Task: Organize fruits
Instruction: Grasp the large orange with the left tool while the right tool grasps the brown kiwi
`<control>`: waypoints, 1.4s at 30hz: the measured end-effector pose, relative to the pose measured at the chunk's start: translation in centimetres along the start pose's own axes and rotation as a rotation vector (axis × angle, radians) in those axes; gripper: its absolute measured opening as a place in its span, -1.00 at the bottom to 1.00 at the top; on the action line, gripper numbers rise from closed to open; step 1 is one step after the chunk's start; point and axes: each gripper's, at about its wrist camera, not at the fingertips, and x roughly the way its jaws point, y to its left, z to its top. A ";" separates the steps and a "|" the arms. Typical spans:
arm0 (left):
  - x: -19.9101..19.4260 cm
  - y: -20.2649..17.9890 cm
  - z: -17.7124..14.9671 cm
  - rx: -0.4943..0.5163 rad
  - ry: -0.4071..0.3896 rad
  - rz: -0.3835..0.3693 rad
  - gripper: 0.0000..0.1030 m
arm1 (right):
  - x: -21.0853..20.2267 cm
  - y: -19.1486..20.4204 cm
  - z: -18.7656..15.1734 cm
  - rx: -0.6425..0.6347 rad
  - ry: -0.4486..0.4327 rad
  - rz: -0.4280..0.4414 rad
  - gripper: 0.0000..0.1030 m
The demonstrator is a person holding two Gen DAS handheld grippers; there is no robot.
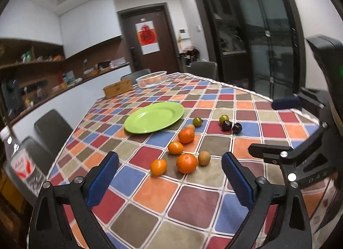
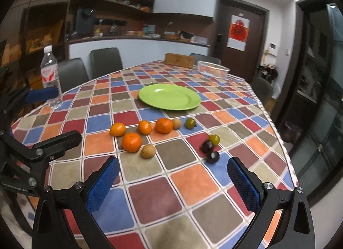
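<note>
A dining room surrounds a large table covered by a cloth of red, blue, orange and tan squares. Dark wooden shelves with clutter line one wall above a long counter, and a brown door bearing a red-and-white poster stands at the far end. Grey chairs sit along the table's edge.

On the cloth, a green plate lies bare near the middle. Beyond it are a wooden box and a clear bowl holding orange fruit. A water bottle stands upright near one edge.

The loose fruits lie just in front of the plate: four oranges clustered with two tan round fruits, and, a little apart, two green fruits and two dark plums.

The left gripper and right gripper both hover above the cloth, jaws spread wide and holding nothing.
</note>
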 end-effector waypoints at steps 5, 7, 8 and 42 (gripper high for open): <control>2.0 -0.3 0.0 0.064 0.021 -0.067 0.54 | 2.4 -0.2 0.5 -0.068 0.056 0.049 0.85; 3.0 -0.2 0.0 0.075 0.042 -0.096 0.41 | 3.3 0.0 0.7 -0.105 0.073 0.064 0.72; 3.5 -0.2 -0.1 0.079 0.051 -0.109 0.37 | 3.7 0.0 0.8 -0.120 0.081 0.073 0.69; 13.6 -0.2 -1.8 0.178 0.272 -0.345 -0.14 | 13.8 1.1 -0.1 -0.215 0.249 0.330 -0.42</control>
